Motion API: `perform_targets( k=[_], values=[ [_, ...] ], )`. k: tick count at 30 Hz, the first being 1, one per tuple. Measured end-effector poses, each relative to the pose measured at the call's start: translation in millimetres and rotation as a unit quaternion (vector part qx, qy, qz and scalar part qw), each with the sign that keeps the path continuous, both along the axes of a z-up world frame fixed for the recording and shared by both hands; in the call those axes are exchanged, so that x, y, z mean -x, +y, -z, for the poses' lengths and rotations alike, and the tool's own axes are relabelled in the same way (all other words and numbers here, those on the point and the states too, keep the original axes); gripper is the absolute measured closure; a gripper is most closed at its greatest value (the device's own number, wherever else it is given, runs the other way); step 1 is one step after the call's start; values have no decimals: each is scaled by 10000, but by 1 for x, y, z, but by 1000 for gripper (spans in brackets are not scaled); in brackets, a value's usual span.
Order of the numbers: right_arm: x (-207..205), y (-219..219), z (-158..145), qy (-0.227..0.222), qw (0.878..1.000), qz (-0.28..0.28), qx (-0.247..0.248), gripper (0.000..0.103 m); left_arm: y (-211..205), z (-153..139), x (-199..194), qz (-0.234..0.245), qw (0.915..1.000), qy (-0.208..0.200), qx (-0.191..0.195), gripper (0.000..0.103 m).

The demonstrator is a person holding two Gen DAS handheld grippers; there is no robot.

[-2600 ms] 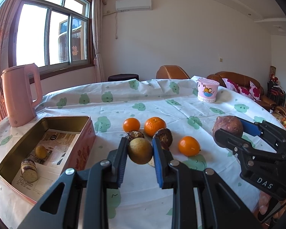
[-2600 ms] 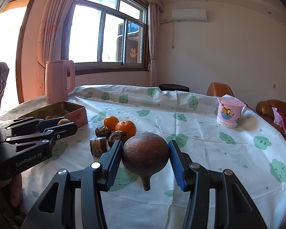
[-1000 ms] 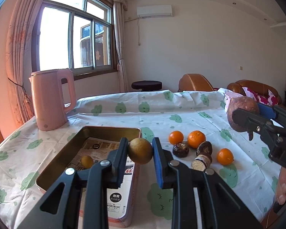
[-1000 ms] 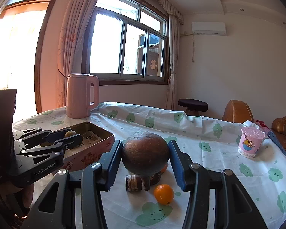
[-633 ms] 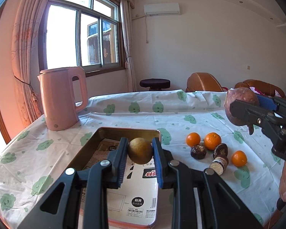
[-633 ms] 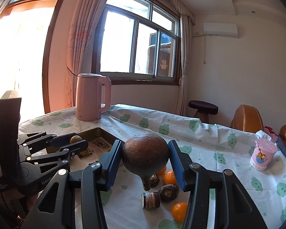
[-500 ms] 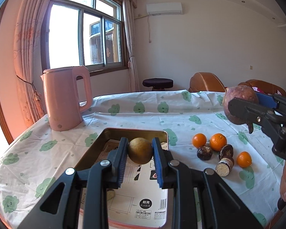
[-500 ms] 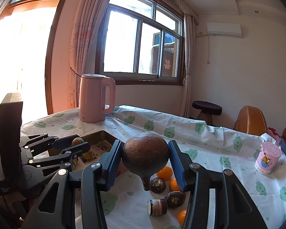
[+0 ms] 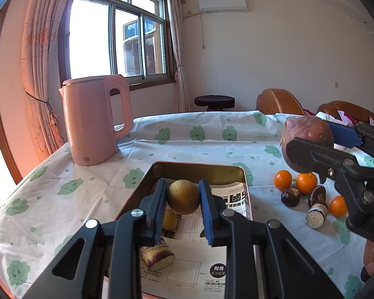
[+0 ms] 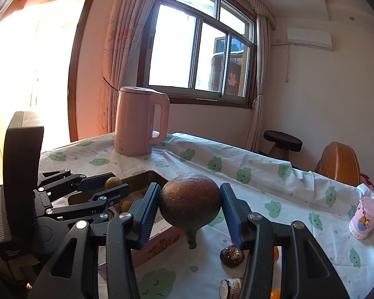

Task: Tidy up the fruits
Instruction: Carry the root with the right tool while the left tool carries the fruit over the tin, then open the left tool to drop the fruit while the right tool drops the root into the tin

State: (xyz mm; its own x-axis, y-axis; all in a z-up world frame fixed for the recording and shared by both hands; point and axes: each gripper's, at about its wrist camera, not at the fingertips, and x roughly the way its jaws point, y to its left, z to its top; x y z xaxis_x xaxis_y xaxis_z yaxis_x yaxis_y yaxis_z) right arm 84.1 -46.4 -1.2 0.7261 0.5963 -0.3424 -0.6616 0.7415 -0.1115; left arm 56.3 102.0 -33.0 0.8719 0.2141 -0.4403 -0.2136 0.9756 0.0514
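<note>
The left hand-held gripper (image 9: pixel 183 205) is clamped on a small yellow-brown fruit (image 9: pixel 183 196), hanging over the open tin (image 9: pixel 197 168) near the desk's left edge. Let go from that height, it could bounce off the paper lining or knock the fruit already inside. The right hand-held gripper (image 10: pixel 190 205) is clamped on a large brown fruit (image 10: pixel 190 200) just beside the tin's right wall; crowding in together, the two could collide. Only the left view shows the tin's contents and the oranges (image 9: pixel 306 182) on the desk (image 9: pixel 92 194); the right view shows the pink cup (image 10: pixel 365 221).
</note>
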Motion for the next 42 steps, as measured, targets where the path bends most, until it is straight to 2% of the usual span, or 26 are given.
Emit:
perform_targets(
  k=[20, 30, 35, 42],
  values=[
    [-16, 46, 30, 380, 9989, -111, 269, 51, 32, 11, -16, -283, 9990, 323, 80, 75],
    [-24, 59, 47, 566, 9978, -83, 347, 51, 39, 17, -23, -324, 9982, 483, 175, 75],
    [-23, 62, 48, 550, 9976, -107, 402, 51, 42, 19, -26, -335, 9974, 596, 247, 75],
    [-30, 64, 51, 759, 9960, -110, 462, 51, 43, 23, -32, -321, 9961, 776, 285, 75]
  ],
)
